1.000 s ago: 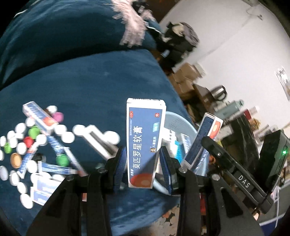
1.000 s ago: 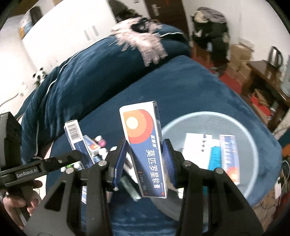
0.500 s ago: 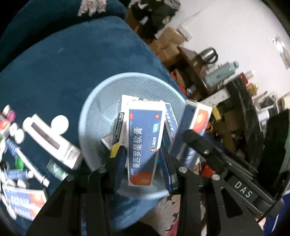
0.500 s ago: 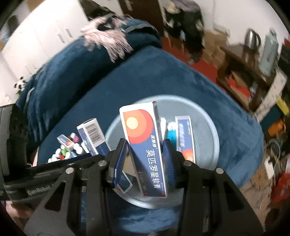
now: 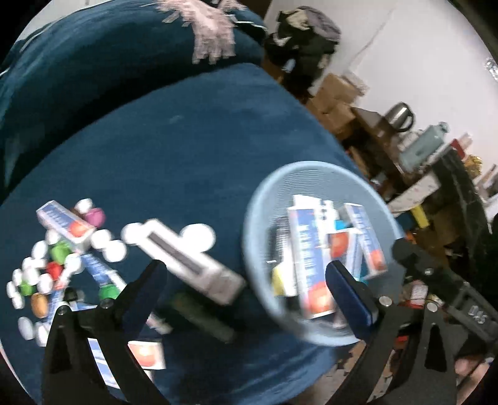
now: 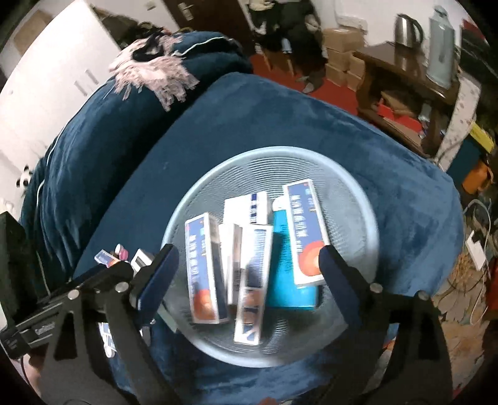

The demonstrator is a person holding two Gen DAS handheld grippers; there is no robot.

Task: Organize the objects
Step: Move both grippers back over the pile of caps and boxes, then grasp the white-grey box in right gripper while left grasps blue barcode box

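Observation:
A light blue round basket (image 6: 351, 199) on the dark blue cushion holds several blue-and-white medicine boxes (image 6: 202, 268) and a teal box (image 6: 286, 280). It also shows in the left wrist view (image 5: 264, 199), at the right. My right gripper (image 6: 247, 268) is open and empty, just above the basket. My left gripper (image 5: 246, 280) is open and empty, over the gap between the basket and a long white box (image 5: 190, 261). Loose boxes, tubes and coloured caps (image 5: 59, 249) lie scattered at the left.
The cushion edge drops off to the right toward a cluttered floor, cardboard boxes (image 5: 336, 99) and a wooden shelf with a kettle (image 6: 407, 28). A pink fringed cloth (image 6: 152, 71) lies on the dark blue bedding behind.
Both grippers have opened and let go of their blue-and-white boxes, which now lie in the basket. The left gripper has swung back left toward the scattered pile.

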